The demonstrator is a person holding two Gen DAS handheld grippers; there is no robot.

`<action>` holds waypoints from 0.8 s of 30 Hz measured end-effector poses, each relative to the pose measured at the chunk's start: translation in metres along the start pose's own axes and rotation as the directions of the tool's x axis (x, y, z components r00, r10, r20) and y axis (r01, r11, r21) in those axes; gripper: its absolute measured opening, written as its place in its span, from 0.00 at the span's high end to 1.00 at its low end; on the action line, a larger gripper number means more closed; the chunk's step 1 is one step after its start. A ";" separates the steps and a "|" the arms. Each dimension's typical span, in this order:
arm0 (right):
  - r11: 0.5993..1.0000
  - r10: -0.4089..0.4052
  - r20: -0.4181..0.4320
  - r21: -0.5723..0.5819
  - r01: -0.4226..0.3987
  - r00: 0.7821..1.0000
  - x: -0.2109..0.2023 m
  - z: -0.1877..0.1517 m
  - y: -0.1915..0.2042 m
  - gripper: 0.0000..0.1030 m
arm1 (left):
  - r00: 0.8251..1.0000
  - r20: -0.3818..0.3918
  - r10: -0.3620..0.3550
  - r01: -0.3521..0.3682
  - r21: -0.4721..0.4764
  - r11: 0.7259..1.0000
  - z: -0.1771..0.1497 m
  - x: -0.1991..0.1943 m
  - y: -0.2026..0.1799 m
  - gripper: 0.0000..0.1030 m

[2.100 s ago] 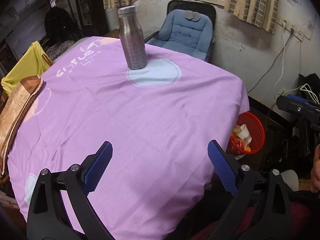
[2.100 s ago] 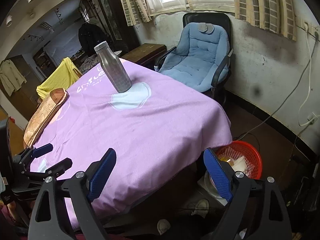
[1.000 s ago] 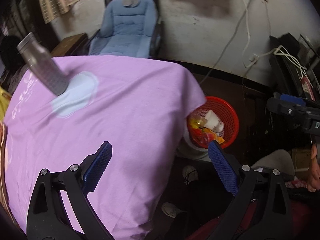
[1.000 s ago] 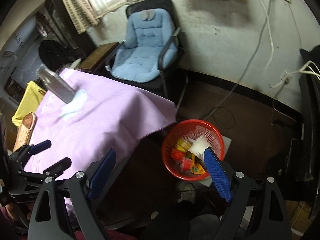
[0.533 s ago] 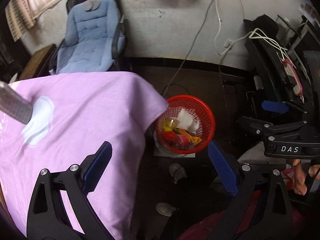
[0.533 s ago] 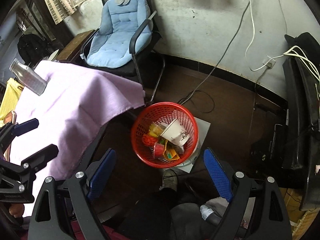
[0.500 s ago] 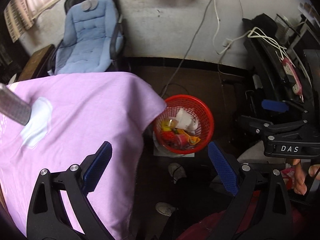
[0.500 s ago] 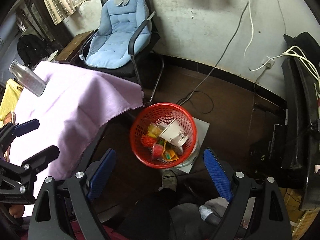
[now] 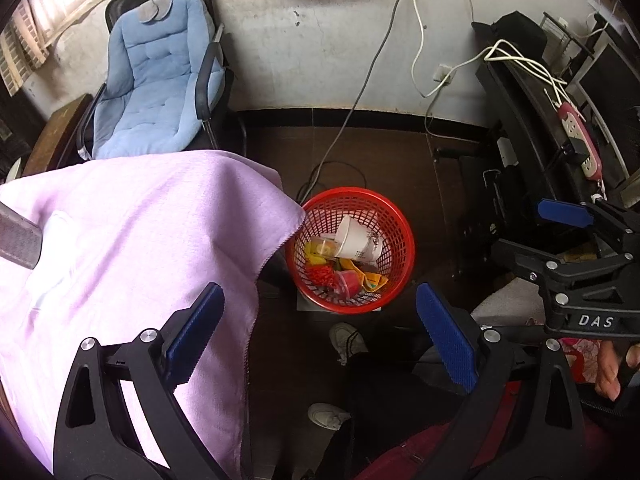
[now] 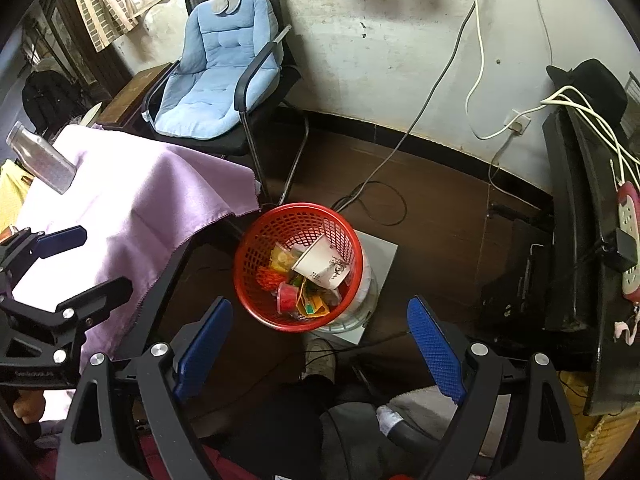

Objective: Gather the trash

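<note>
A red mesh trash basket (image 9: 394, 216) stands on the floor beside the table corner; it also shows in the right wrist view (image 10: 256, 236). It holds a white paper cup (image 9: 356, 240), also in the right wrist view (image 10: 322, 266), a small red cup (image 10: 286, 296) and coloured wrappers (image 10: 310, 304). My left gripper (image 9: 320, 340) is open and empty, above the floor between table and basket. My right gripper (image 10: 318, 334) is open and empty, just in front of the basket.
A table under a purple cloth (image 9: 132, 236) is at the left with a steel bottle (image 10: 42, 158) on it. A blue cushioned chair (image 10: 224, 56) stands by the wall. Cables (image 10: 404, 136) trail over the floor. Black furniture (image 10: 580, 220) is at the right.
Both views have swung from the tabletop to the right and down onto the basket on the floor. Both grippers stay open and empty.
</note>
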State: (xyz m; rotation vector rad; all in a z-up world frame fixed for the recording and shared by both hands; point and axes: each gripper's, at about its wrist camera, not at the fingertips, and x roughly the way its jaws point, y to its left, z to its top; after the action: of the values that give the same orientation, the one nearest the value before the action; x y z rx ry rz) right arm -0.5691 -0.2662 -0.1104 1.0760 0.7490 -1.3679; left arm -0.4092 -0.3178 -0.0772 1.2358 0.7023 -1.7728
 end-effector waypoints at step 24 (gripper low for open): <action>1.000 -0.009 0.000 -0.020 0.009 1.000 -0.004 -0.001 0.004 0.15 | 0.999 0.006 0.032 -0.032 -0.008 0.999 0.002 0.001 0.005 0.10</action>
State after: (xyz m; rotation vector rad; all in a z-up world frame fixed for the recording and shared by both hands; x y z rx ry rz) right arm -0.5652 -0.2645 -0.1062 1.0578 0.7669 -1.3653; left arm -0.4056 -0.3220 -0.0770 1.2292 0.6821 -1.7452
